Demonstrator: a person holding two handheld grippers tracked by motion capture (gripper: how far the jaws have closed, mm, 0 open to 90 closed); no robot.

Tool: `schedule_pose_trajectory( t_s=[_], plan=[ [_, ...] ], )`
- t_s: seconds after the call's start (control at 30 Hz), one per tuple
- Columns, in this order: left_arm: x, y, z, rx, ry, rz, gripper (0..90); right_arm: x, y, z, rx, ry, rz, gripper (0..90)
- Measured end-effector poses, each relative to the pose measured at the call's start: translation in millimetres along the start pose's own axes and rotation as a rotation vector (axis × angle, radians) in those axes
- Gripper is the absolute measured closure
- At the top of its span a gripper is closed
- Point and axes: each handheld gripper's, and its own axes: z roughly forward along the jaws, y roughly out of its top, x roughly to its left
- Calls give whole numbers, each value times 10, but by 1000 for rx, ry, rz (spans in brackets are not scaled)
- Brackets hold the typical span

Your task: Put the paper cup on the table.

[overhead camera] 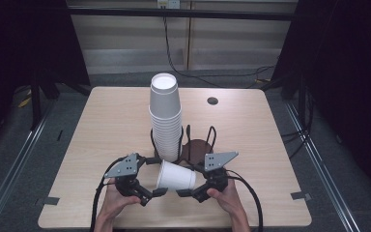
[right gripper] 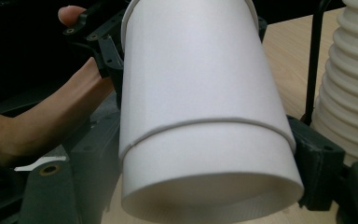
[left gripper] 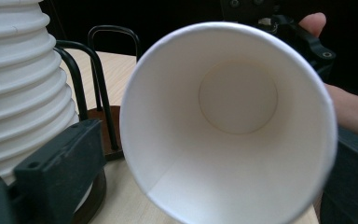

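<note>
Holding a white paper cup [overhead camera: 176,176] sideways, just above the pale wooden table [overhead camera: 101,125], between both grippers: left gripper [overhead camera: 150,194] jaws closed around the open rim end, right gripper [overhead camera: 187,192] pinching the base end. Right behind, touching nothing: tall stack of white paper cups [overhead camera: 164,116] in a black wire holder [overhead camera: 211,137].

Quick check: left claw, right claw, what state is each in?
Left claw: shut on the rim end of the paper cup, which lies sideways.
Right claw: shut on the same cup, at its base end.
</note>
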Motion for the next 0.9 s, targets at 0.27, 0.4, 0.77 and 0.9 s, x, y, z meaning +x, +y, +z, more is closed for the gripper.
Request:
schedule_pose_trajectory(
  t_s=[0.27, 0.4, 0.77, 0.9],
  plan=[
    [-4, 13, 61, 5, -27, -1, 11, 11, -2, 7, 5, 4, -9, 228],
    [-8, 17, 72, -12, -45, -2, 61, 7, 0, -4, 5, 1, -11, 228],
    [9, 12, 148, -5, -77, -14, 62, 9, 1, 5, 10, 7, -21, 230],
    [19, 13, 131, -3, -91, -20, 79, 7, 3, 1, 13, 8, -24, 232]
  ],
)
